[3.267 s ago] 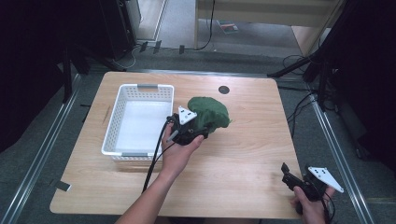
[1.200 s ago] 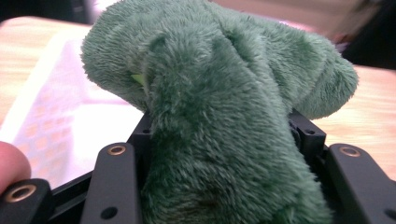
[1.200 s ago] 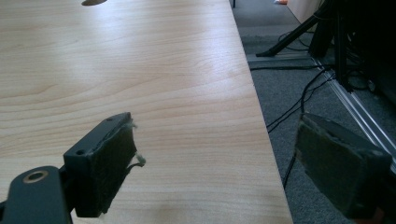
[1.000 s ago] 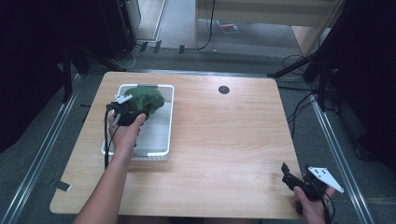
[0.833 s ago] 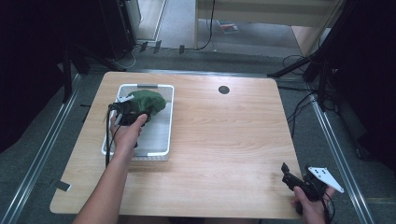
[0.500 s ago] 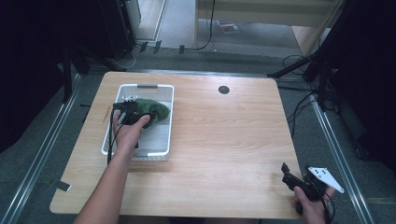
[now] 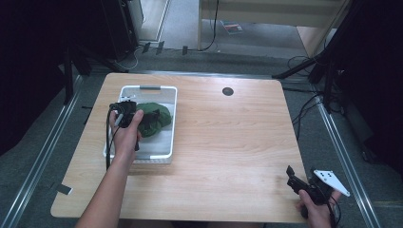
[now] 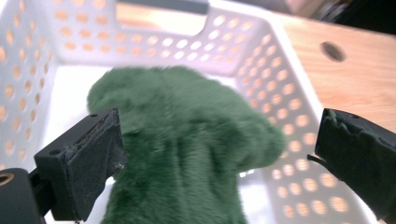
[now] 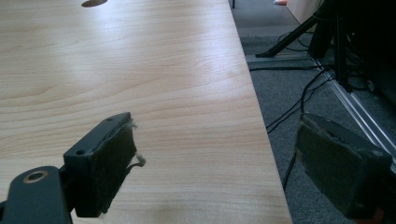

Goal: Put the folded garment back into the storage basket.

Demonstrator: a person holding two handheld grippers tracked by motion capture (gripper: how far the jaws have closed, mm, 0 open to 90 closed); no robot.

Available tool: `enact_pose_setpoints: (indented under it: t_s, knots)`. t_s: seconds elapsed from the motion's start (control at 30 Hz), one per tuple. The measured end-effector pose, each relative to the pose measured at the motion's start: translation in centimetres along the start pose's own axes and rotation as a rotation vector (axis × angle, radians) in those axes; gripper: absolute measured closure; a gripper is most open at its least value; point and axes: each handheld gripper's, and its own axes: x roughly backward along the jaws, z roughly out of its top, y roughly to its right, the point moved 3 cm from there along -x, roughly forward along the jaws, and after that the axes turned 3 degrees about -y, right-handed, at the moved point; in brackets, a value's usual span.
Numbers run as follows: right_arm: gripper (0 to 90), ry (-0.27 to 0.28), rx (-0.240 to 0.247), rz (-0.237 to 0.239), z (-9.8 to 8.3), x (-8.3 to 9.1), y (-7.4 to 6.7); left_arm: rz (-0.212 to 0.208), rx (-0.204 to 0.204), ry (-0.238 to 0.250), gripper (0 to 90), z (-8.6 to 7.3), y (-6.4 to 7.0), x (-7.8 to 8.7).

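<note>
Left tool: jaws spread wide, having just been opening, green plush cloth between them but pads off it. The left gripper view shows the fur's pile and the perforated walls of the white basket. The high view places the cloth inside the basket at the bench's left. Right tool: jaws wide, nothing between; the high view sets it at the near right corner.
</note>
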Motion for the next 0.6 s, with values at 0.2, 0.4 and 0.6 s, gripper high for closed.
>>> enact_pose_setpoints:
  t_s: [0.2,0.4,0.6]
  knots:
    - [13.1,0.0,0.005,-0.003,0.0,0.0,0.0,-0.042,-0.017,0.09,1.6,0.1,0.4,2.2]
    - [13.1,-0.002,0.003,-0.005,0.0,0.0,0.0,-0.047,-0.038,0.143,1.6,-0.1,0.6,4.2]
    - [13.1,-0.001,0.006,-0.005,0.0,0.0,-0.1,-0.051,-0.055,0.168,0.3,-0.9,0.2,5.7]
